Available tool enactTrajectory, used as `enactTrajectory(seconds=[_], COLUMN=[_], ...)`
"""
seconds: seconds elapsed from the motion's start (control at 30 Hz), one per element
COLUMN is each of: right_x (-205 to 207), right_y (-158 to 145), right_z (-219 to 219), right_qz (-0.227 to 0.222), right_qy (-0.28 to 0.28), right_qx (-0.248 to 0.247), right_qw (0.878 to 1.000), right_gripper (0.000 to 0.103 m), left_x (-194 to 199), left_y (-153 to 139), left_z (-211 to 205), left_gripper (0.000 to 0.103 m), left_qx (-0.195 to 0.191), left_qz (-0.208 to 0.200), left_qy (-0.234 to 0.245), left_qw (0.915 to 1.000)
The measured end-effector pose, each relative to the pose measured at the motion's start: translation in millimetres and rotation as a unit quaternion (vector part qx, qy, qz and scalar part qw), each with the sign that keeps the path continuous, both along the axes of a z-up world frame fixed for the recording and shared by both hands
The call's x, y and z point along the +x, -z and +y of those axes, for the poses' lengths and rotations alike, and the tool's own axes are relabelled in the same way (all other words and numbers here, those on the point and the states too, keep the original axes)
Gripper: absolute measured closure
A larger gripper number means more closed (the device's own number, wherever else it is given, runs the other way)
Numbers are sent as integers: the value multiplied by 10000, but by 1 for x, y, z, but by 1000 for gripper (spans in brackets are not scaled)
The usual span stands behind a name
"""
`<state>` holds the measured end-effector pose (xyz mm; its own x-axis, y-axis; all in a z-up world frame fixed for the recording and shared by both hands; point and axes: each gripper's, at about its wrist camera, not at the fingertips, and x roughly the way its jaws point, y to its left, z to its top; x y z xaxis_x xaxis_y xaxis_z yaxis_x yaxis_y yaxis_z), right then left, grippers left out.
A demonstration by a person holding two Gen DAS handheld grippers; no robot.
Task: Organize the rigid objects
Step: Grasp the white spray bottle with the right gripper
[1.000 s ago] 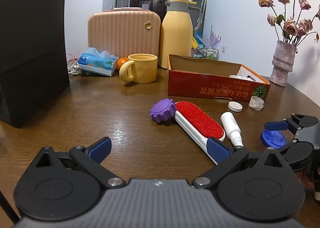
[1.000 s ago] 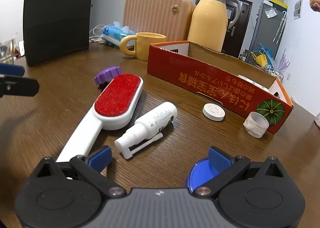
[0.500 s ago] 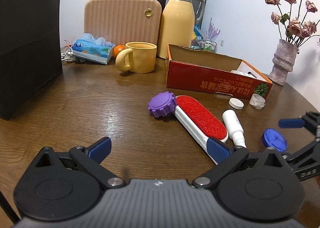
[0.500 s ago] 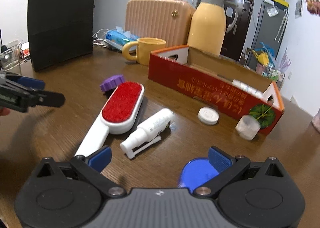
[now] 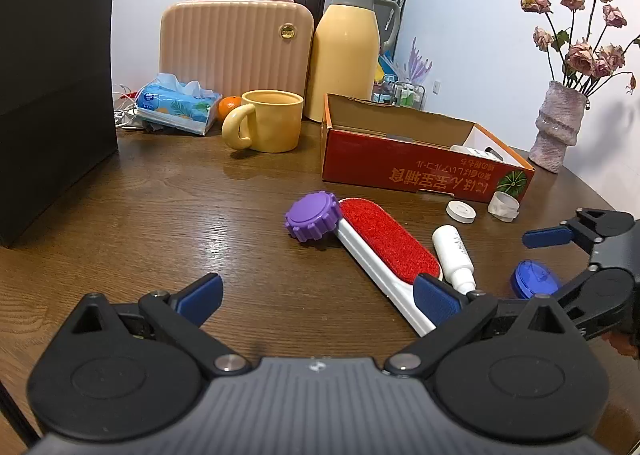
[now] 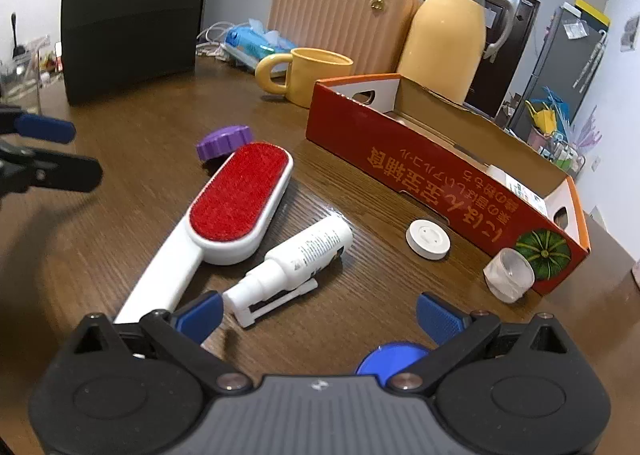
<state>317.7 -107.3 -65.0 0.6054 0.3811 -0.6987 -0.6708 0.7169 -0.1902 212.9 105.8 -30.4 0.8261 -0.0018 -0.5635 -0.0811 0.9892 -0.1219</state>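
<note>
Clutter lies loose at twelve o'clock before the red box [image 6: 440, 171], presumably awaiting sorting into it. Left claw [image 5: 316, 295] and right claw [image 6: 320, 315] both gape empty, the blue lid [image 6: 394, 355] at six o'clock under the right.

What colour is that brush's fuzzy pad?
Red, on a white body; clearest in the right wrist view.

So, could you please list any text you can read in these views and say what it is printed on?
Red cardboard box: pale Japanese print, upside down; I cannot transcribe it reliably.
White spray bottle: label too small to read.
Blue tissue pack: print too blurred to read.
</note>
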Motion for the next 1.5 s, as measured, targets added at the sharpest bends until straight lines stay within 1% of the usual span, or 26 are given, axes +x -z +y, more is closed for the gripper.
enactTrajectory(seconds=[0.2, 0.33, 0.43, 0.5, 0.6, 0.77, 0.97, 1.07, 1.23, 1.33, 1.37, 1.4, 1.43, 1.5], right_x=[14, 23, 29, 34, 42, 52, 65, 70, 79, 85, 87, 89, 92, 93], right_y=[2, 3, 4, 4, 7, 11, 12, 12, 12, 13, 14, 14, 15, 16], right_z=[7, 9, 10, 13, 17, 24, 20, 19, 19, 15, 13, 11, 8, 4], right_qz=[-69, -114, -215, -289, -209, -208, -71, -37, -43, 108, 176, 238, 333, 330], right_qy=[14, 104, 109, 17, -274, -642, -848, -1082, -1288, -1407, -1433, -1452, -1455, -1390], right_qx=[-133, -136, -171, -230, -285, -346, -180, -177, -195, -36, 37, 114, 224, 317], right_qw=[9999, 9998, 9996, 9993, 9990, 9971, 9962, 9940, 9915, 9900, 9895, 9891, 9885, 9892], right_gripper=[0, 0, 0, 0, 0, 0, 0, 0, 0, 1, 2, 5, 4, 5], left_x=[1, 2, 4, 6, 7, 10, 16, 19, 26, 31, 33, 34, 36, 40], left_y=[0, 0, 2, 3, 4, 6, 8, 8, 10, 10, 10, 10, 10, 10], left_z=[0, 0, 0, 0, 0, 3, 7, 6, 5, 4, 5, 5, 5, 4], left_gripper=[0, 0, 0, 0, 0, 0, 0, 0, 0, 0, 0, 0, 0, 0], left_qx=[-3, 0, -16, -16, -14, -25, -29, -21, 12, 20, 17, 23, 33, 36], left_qz=[-5, 29, 71, 95, 113, 144, 173, 186, 234, 270, 283, 300, 313, 332], left_qy=[2, -17, -29, -36, -44, -93, -105, -119, -152, -166, -163, -166, -170, -164], left_qw=[10000, 10000, 10000, 9999, 9999, 9998, 9998, 9998, 9996, 9995, 9995, 9994, 9994, 9993])
